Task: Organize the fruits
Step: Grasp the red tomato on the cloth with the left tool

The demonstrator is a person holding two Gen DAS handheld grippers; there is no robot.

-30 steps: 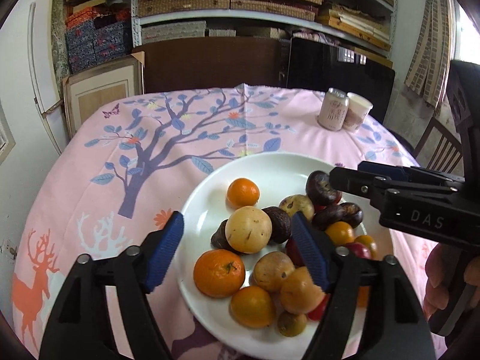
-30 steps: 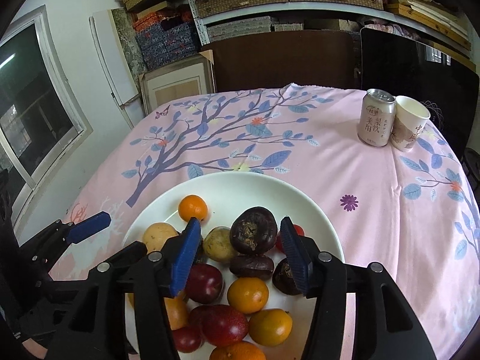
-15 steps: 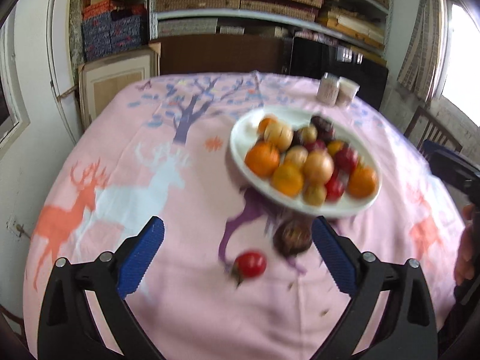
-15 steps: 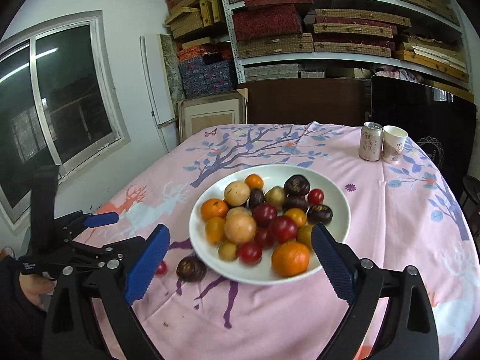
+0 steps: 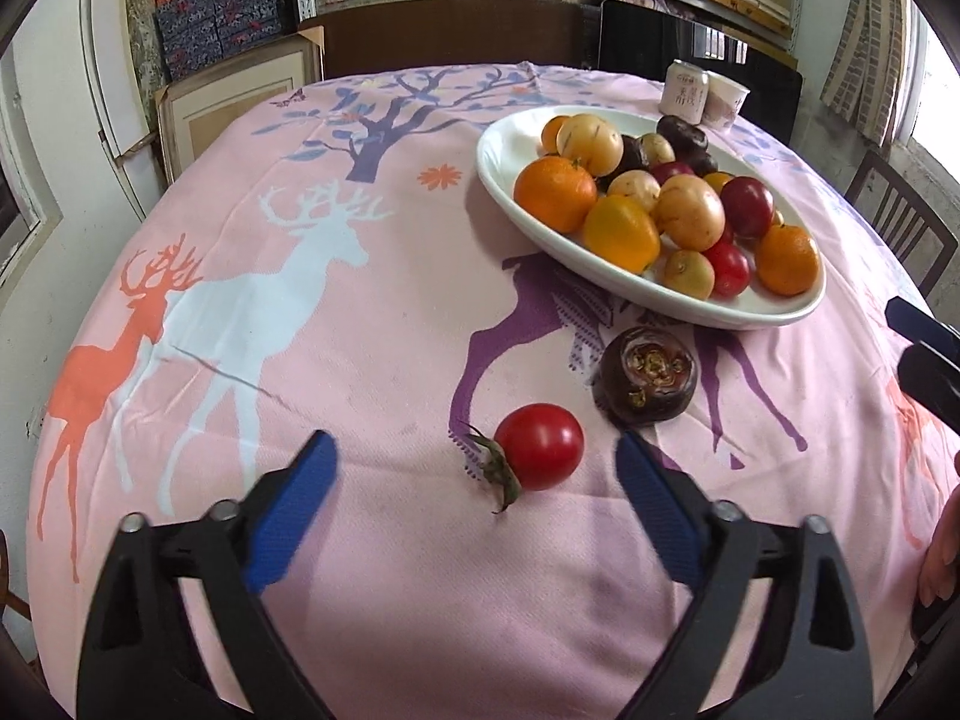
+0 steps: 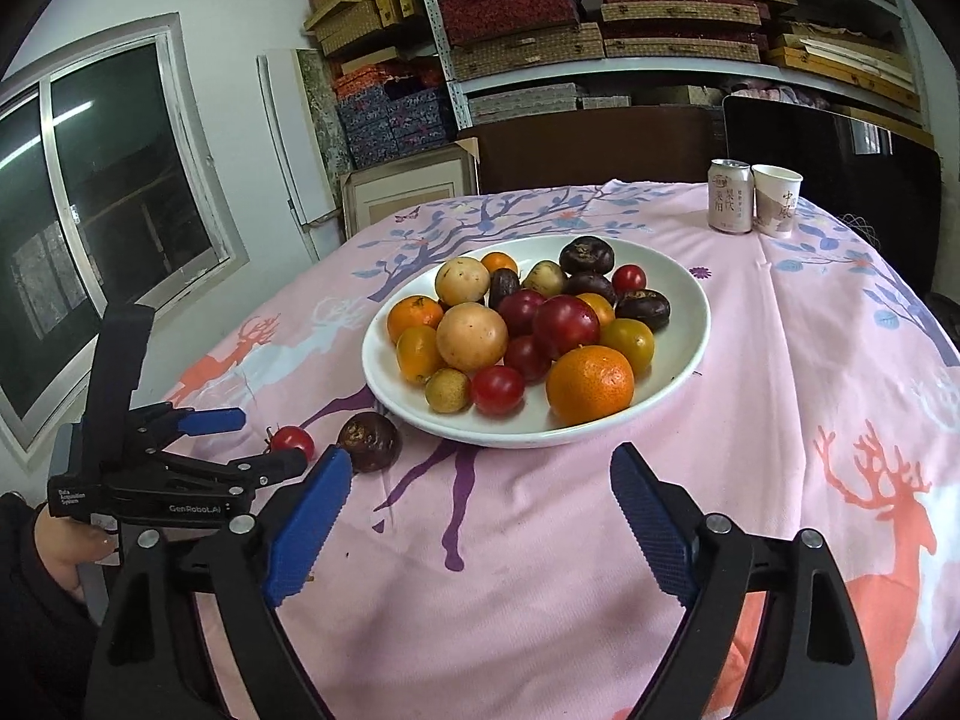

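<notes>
Left gripper point(image 5: 474, 468) spread and closing a little, empty, red tomato point(image 5: 539, 455) just ahead between its fingertips

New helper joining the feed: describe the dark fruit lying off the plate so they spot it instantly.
Find the big white plate heaped with fruit. On the pink cloth just off its near rim lie two loose fruits; the dark fruit is the wrinkled, purple-brown one nearest the plate, beside the smooth red tomato with a green stem.

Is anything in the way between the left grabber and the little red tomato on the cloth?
No, nothing visible. The left hand-held gripper is open, its jaws just eased in slightly, and the tomato lies on bare tablecloth just ahead. The dark fruit sits beside it, apart.
</notes>
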